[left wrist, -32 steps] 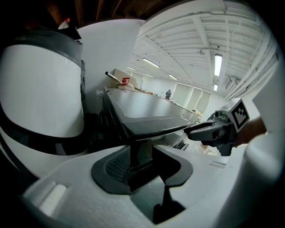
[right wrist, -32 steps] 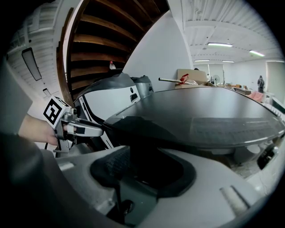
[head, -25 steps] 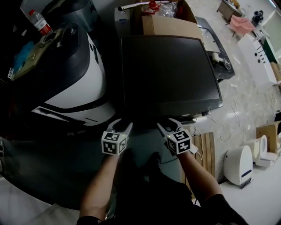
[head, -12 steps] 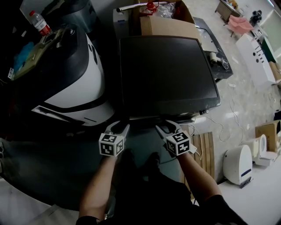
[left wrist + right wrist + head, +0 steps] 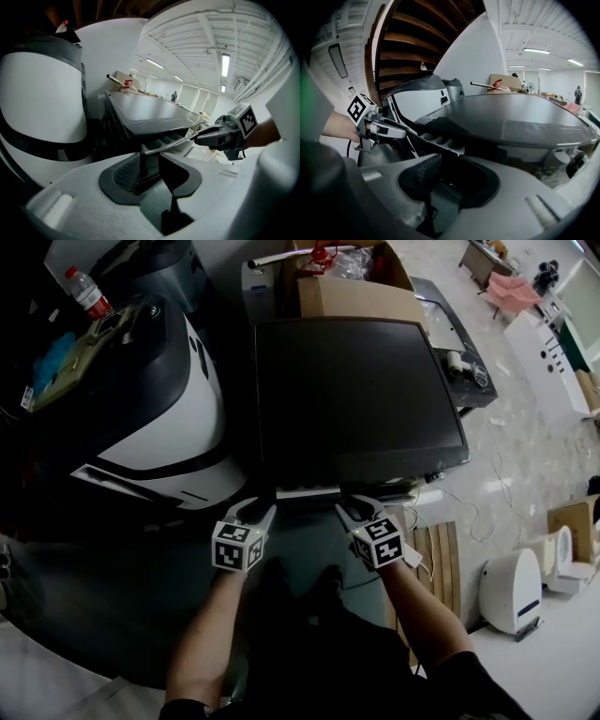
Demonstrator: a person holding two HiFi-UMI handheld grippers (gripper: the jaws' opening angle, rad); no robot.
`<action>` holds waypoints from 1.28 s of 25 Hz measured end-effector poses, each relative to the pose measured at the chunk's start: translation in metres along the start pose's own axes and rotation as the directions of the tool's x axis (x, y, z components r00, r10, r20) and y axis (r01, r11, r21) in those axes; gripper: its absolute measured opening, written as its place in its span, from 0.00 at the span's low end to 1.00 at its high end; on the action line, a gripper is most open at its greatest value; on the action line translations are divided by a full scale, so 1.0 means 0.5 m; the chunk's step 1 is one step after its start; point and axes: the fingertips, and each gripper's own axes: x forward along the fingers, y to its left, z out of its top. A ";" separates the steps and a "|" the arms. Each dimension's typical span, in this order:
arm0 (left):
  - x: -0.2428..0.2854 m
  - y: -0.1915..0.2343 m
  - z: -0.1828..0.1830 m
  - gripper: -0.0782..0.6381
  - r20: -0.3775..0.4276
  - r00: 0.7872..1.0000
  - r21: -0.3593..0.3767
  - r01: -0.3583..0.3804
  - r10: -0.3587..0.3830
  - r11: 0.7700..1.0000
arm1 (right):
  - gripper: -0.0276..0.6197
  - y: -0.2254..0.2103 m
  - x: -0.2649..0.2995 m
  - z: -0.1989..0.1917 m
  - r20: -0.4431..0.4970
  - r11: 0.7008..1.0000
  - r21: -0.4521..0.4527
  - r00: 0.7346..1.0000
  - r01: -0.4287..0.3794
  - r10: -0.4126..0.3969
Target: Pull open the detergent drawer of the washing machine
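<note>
The detergent drawer (image 5: 165,142) is partly out. My left gripper (image 5: 149,161) clamps its left end; my right gripper (image 5: 452,168), jaws apart, empty, is at its right end. Next I should pull straight.

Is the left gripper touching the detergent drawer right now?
Touching. The left gripper view shows the left gripper with both jaws pressed against the front of the drawer, which stands between them with no gap.

detergent drawer (image 5: 440,143) ajar — right gripper (image 5: 451,180) at its end
</note>
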 end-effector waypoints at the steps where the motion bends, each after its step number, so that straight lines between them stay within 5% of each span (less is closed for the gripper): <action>1: -0.004 -0.004 -0.004 0.28 -0.001 1.000 -0.003 0.003 -0.003 1.000 | 0.22 0.003 -0.005 -0.004 -0.005 1.000 -0.002 1.000 -0.010 0.009; 25: -0.067 -0.094 -0.074 0.25 -0.047 0.991 -0.060 -0.124 0.121 0.990 | 0.18 0.046 -0.095 -0.082 -0.066 0.979 -0.074 0.981 -0.189 0.184; 32: -0.095 -0.111 -0.101 0.25 -0.037 0.995 -0.085 -0.091 0.088 0.992 | 0.18 0.072 -0.119 -0.105 -0.085 0.981 -0.059 0.980 -0.183 0.178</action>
